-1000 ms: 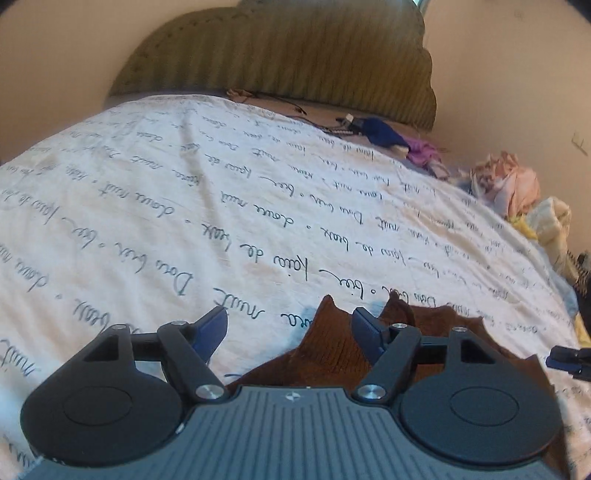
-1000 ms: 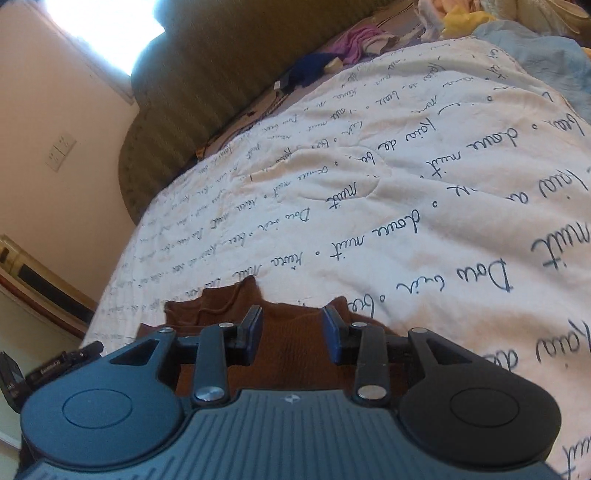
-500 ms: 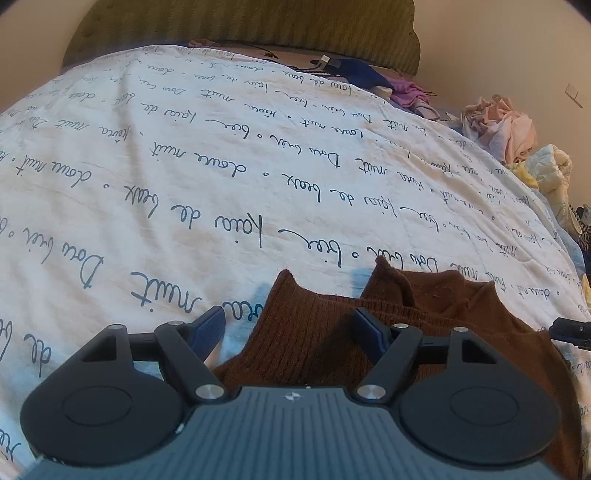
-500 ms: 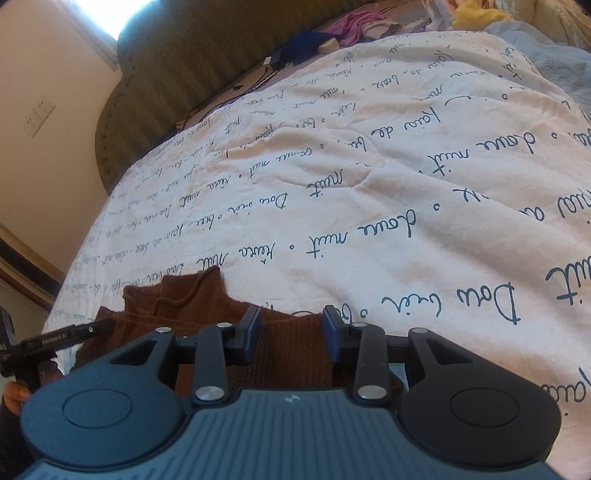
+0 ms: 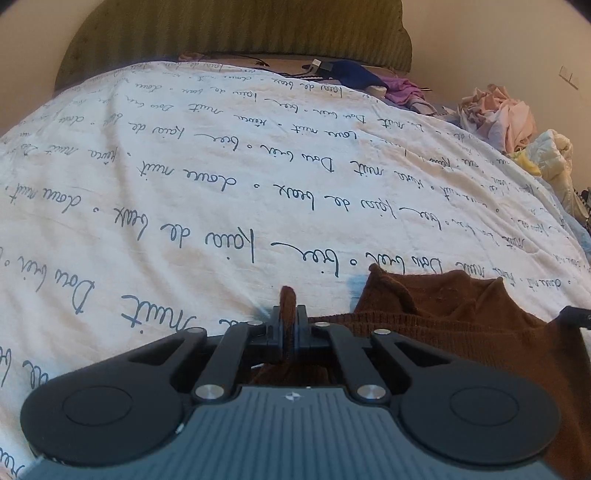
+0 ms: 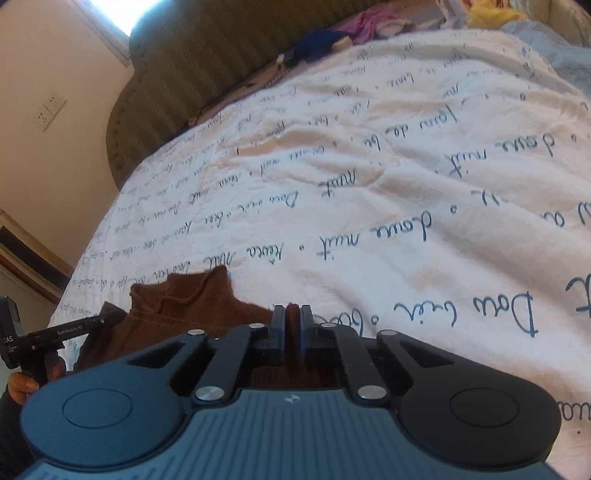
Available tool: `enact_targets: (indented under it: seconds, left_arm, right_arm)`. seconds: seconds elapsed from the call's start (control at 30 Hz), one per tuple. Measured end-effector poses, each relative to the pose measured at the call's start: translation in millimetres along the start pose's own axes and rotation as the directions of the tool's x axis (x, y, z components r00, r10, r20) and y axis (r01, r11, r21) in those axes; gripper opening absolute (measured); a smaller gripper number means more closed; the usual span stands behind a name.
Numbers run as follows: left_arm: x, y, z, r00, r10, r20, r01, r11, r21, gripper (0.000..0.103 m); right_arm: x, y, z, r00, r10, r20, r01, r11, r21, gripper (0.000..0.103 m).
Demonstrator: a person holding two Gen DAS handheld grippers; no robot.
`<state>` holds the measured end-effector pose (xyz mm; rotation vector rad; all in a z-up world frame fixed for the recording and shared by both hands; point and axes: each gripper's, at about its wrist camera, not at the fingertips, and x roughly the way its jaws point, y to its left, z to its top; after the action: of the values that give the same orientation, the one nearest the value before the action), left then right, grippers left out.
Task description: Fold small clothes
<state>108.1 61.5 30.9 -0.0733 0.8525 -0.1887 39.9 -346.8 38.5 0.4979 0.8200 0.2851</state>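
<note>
A brown knit garment (image 5: 461,314) lies on the near part of the bed, with its collar toward the headboard. In the left wrist view my left gripper (image 5: 289,314) has its jaws closing tight on a pinched fold at the garment's left edge. A tuft of knit sticks up between the pads. In the right wrist view my right gripper (image 6: 293,314) is likewise closing on a fold at the right edge of the brown garment (image 6: 184,306). The left gripper (image 6: 55,336) shows at that view's left edge, held by a hand (image 6: 20,384).
A white bedspread (image 5: 221,177) printed with script covers the bed. An olive headboard (image 5: 236,33) stands at the far end. Blue and purple clothes (image 5: 369,79) lie near it. A pile of pale clothes (image 5: 495,114) sits at the far right.
Both grippers went from open over the garment's edges to shut on pinched folds of it. The left one also moved forward and lower over the garment.
</note>
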Motion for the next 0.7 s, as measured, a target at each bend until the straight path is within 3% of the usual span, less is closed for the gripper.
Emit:
enact_targets:
  seconds: [0.17,0.27,0.37,0.47,0.57,0.63,0.7]
  left_arm:
    - [-36.6,1.7,1.9,0.987,0.049,0.156,-0.050,0.999,0.005,0.005]
    - [-48.4,12.1,8.0,0.975,0.099,0.200,-0.093,0.995,-0.036,0.006]
    - [-26.1,22.0,10.3,0.982,0.149,0.114,-0.142,0.987,-0.071,0.006]
    - [-2.4,19.2,-3.4,0.980,0.191,0.051,-0.189,0.981,-0.038,0.007]
    - [-28.5,16.0,-8.9,0.971,0.201,0.128,-0.196,0.979,-0.053,0.017]
    - [-56.9,12.0,-11.4,0.964,0.179,0.199,-0.170,0.984,-0.062,0.038]
    - [-81.5,2.8,-17.7,0.957,0.143,0.253,-0.136,0.990,-0.043,0.056]
  right_arm:
    - [-19.5,15.8,25.4,0.994,0.043,0.101,-0.039,0.998,-0.039,0.006]
    - [-12.3,21.0,41.2,0.991,0.039,0.126,-0.033,0.998,-0.048,0.006]
    - [23.5,19.4,46.6,0.997,-0.011,0.079,0.013,0.999,-0.033,0.006]
    - [61.4,11.2,35.3,0.998,-0.065,-0.011,0.066,0.997,0.027,0.010]
    - [48.7,13.7,22.5,0.991,-0.122,0.050,0.119,0.991,0.061,0.010]
    - [16.2,26.4,13.1,0.979,-0.124,0.159,0.121,0.992,0.026,0.010]
    - [-10.5,42.4,0.8,0.976,-0.061,0.209,0.069,0.997,-0.030,0.010]
